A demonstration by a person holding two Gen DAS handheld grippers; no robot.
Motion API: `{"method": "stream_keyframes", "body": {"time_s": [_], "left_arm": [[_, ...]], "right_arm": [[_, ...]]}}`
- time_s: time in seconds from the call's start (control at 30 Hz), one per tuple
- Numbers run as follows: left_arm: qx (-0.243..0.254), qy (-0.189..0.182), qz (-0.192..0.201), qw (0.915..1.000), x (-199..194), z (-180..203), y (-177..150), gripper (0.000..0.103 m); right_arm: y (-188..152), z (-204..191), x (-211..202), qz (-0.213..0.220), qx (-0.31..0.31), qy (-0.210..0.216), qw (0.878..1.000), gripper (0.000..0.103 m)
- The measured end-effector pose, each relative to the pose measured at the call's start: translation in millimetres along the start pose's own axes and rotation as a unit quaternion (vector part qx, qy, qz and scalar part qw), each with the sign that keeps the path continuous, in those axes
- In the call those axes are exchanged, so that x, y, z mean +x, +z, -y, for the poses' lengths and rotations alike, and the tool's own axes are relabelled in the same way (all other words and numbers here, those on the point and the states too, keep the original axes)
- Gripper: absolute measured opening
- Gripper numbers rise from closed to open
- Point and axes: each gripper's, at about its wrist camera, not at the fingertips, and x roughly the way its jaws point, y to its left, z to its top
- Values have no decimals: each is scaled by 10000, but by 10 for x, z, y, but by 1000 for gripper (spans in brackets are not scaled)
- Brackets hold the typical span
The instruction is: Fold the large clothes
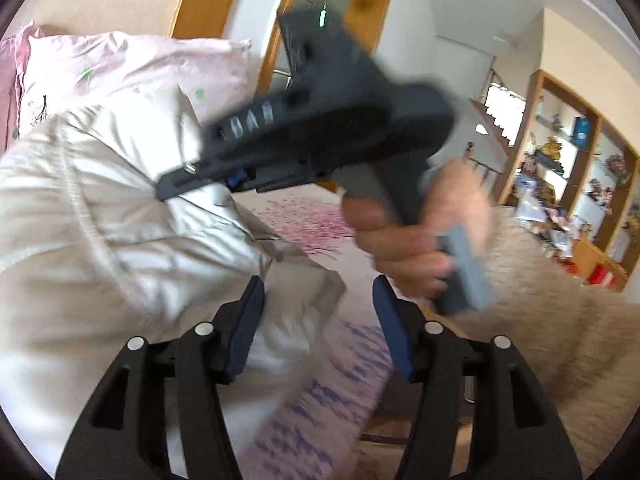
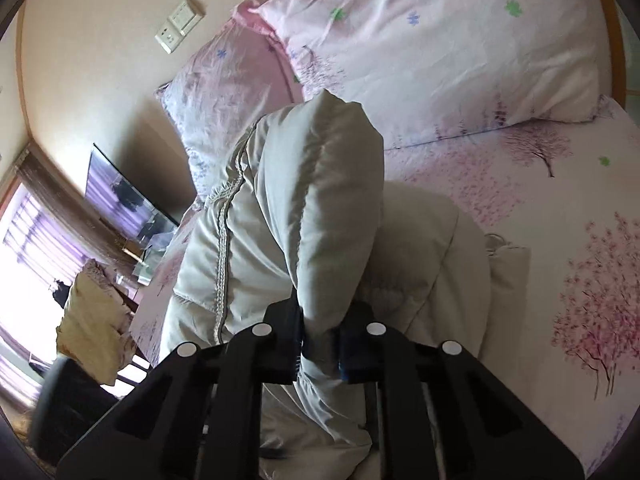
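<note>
A cream puffy down jacket (image 1: 100, 216) lies bunched on the pink floral bed (image 2: 560, 240). In the left wrist view my left gripper (image 1: 318, 308) is open and empty, its blue pads spread just right of the jacket's edge. The right gripper's body (image 1: 320, 132) is seen above it, held by a hand, its tip against the jacket. In the right wrist view my right gripper (image 2: 320, 344) is shut on a thick fold of the jacket (image 2: 320, 208) and holds it lifted above the rest of the garment.
Two pink floral pillows (image 2: 440, 40) lie at the head of the bed against the wall. A window, a desk and a chair with a beige cloth (image 2: 96, 320) stand on the left. Wooden shelves (image 1: 568, 184) stand beyond the bed.
</note>
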Motion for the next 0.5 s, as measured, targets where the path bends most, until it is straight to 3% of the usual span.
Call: {"method": "stream_keyframes", "body": {"time_s": [0.13, 0.27, 0.3, 0.4, 0.5], "left_arm": [[-16, 179, 327, 9993, -575, -74, 147, 69], [36, 1304, 809, 9882, -1037, -338, 287, 77], [-28, 1684, 802, 9824, -1081, -478, 330, 78], [-284, 2254, 642, 9717, -1061, -799, 379, 78], [-409, 2567, 453, 9646, -938, -1039, 387, 78]], "right_arm": [[-29, 102, -43, 57, 79, -192, 9998, 13], [-67, 183, -102, 121, 117, -402, 9991, 13], [-80, 206, -114, 137, 122, -471, 9987, 13], [-95, 258, -119, 158, 131, -610, 9979, 13], [-119, 300, -103, 155, 127, -726, 9972, 13]]}}
